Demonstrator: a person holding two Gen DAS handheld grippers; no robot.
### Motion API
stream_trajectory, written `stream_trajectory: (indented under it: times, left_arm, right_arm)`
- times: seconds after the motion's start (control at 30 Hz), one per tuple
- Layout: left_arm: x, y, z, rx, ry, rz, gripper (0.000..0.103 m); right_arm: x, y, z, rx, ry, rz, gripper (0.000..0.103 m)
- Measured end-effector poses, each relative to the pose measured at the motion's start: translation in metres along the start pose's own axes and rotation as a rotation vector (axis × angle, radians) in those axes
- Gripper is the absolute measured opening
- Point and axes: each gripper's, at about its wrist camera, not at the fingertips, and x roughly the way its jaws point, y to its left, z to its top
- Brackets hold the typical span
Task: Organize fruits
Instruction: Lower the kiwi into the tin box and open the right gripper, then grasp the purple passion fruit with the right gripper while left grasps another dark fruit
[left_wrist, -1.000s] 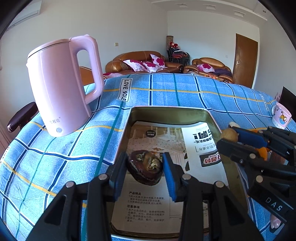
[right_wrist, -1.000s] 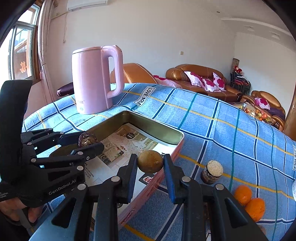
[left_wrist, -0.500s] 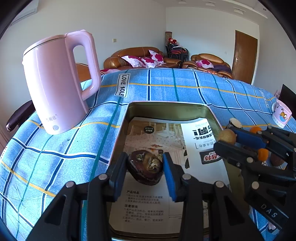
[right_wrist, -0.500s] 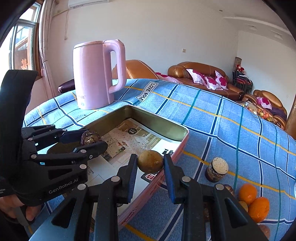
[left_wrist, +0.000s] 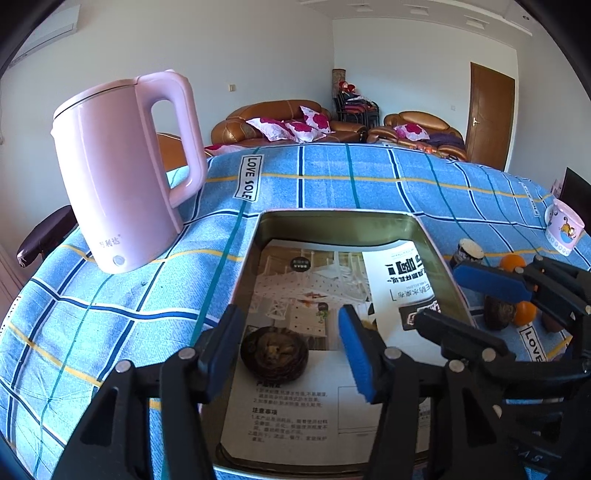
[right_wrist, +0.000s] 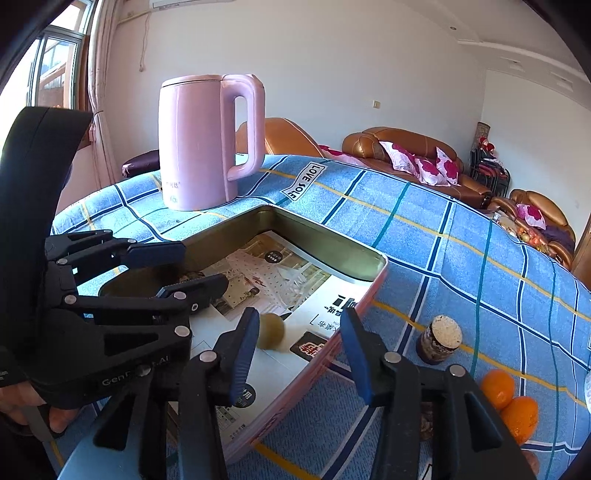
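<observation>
In the left wrist view my left gripper (left_wrist: 291, 347) hovers over the near end of the open metal tin (left_wrist: 332, 221). Its jaws are opening. A dark brown wrinkled fruit (left_wrist: 274, 353) lies on the printed paper lining the tin, between the pads but touching neither. My right gripper (right_wrist: 299, 347) is over the tin's right side (right_wrist: 325, 236), jaws also opening. A round yellow-brown fruit (right_wrist: 271, 331), blurred, sits on the paper just by the left finger, free of the pads. Each gripper shows in the other's view: right gripper (left_wrist: 461, 306), left gripper (right_wrist: 184, 271).
A tall pink kettle (left_wrist: 122, 177) stands left of the tin on the blue checked cloth. Right of the tin are a small cork-lidded jar (right_wrist: 439, 339), oranges (right_wrist: 498, 387) and another dark fruit (left_wrist: 498, 314). A patterned mug (left_wrist: 563, 230) sits far right. A hand (right_wrist: 22, 402) holds the left gripper.
Both grippers have opened. The dark fruit left the left pads and now lies on the paper. The yellow-brown fruit dropped from the right pads into the tin.
</observation>
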Motion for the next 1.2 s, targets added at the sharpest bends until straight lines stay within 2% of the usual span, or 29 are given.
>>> stream_trajectory:
  times: [0.2,0.33,0.7,1.0,1.2]
  left_arm:
    - [-0.007,-0.001,-0.001,-0.004,-0.037,-0.011,0.064]
    - [-0.015,-0.003,-0.003,-0.006,-0.074,0.004,0.075]
    - [-0.031,-0.022,-0.003,-0.005,-0.083,-0.039,0.077]
    - [-0.052,-0.074,0.000,0.071,-0.105,-0.128,0.078]
    - [-0.050,-0.110,-0.006,0.123,-0.076,-0.174,0.080]
  right_arm:
    - [-0.007,-0.002,0.000,0.015,-0.021,-0.001,0.048]
    - [-0.014,-0.004,-0.002,0.018,-0.035,-0.008,0.049]
    - [-0.049,-0.028,-0.012,0.059,-0.075,-0.052,0.050]
    - [-0.097,-0.080,-0.053,0.128,-0.050,-0.187,0.056]
    - [-0.114,-0.117,-0.085,0.227,-0.010,-0.261,0.056]
